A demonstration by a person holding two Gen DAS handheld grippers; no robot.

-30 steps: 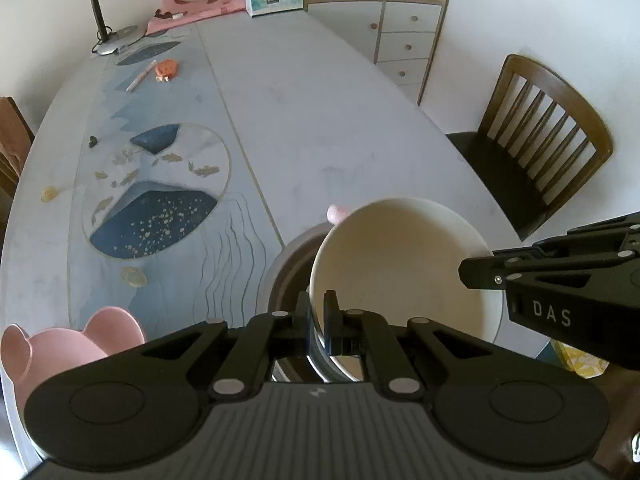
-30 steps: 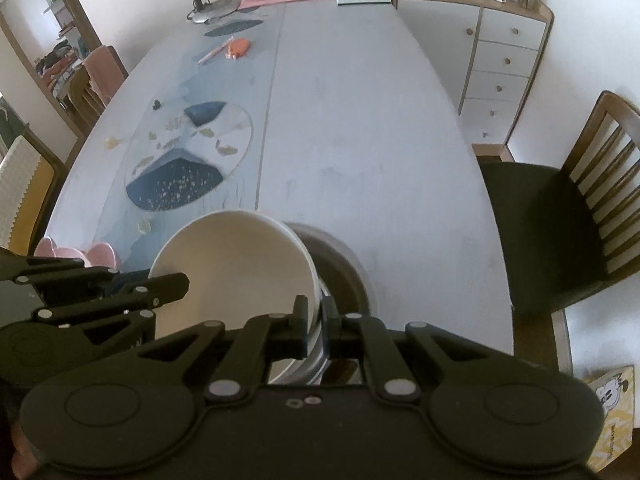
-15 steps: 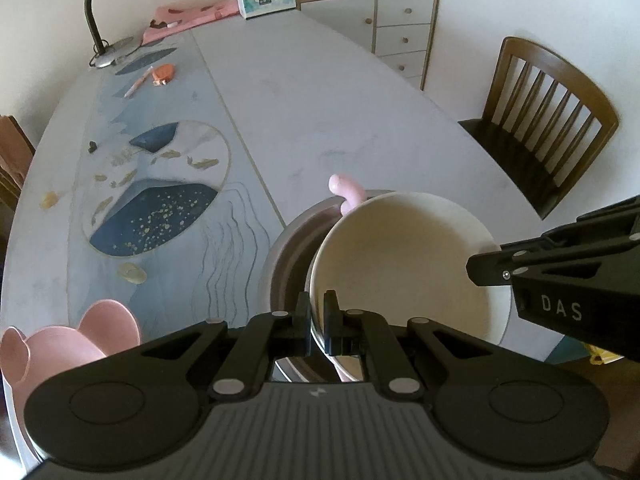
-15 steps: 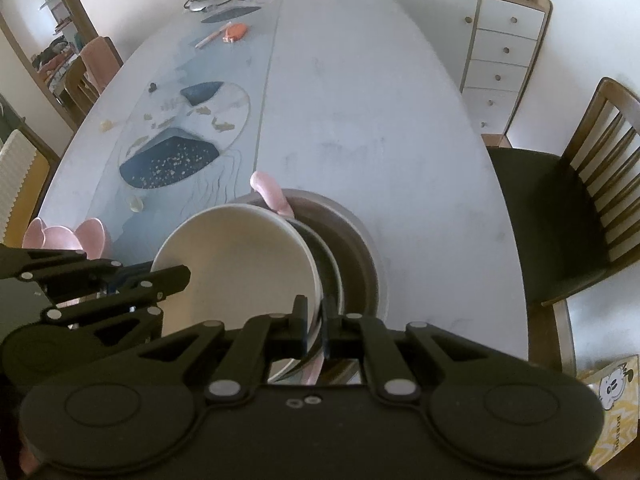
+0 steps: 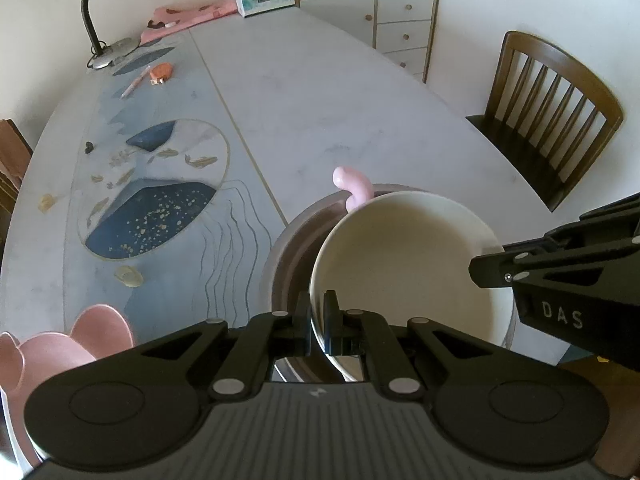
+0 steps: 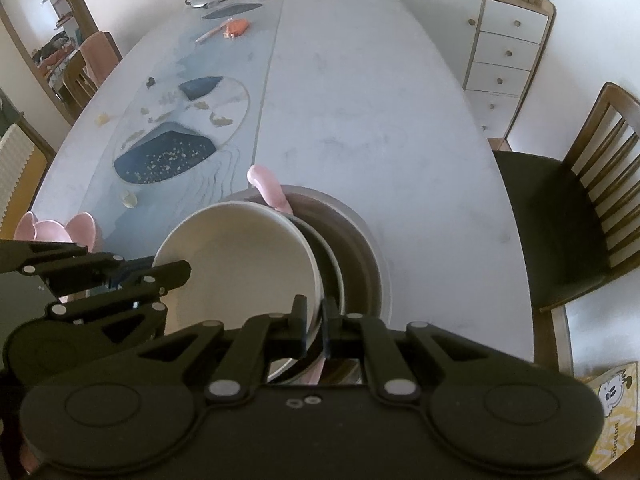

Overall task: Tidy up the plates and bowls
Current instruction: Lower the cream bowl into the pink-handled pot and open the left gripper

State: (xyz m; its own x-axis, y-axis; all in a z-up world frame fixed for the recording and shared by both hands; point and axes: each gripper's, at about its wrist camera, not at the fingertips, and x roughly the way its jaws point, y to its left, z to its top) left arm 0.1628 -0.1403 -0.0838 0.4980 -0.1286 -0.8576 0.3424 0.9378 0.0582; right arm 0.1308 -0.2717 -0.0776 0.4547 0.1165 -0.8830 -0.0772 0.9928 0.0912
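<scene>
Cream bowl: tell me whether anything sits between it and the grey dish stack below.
Mostly clear. Both tools, left tool and right tool, pinch the cream bowl rim above the grey dish stack. Only a pink handle-like piece pokes up at the stack's far edge, beside the bowl rather than visibly beneath it.

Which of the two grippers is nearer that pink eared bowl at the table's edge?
The left. The left gripper pinches the cream bowl on the rim facing the pink eared bowl; the right gripper pinches the opposite rim, farther away.
</scene>
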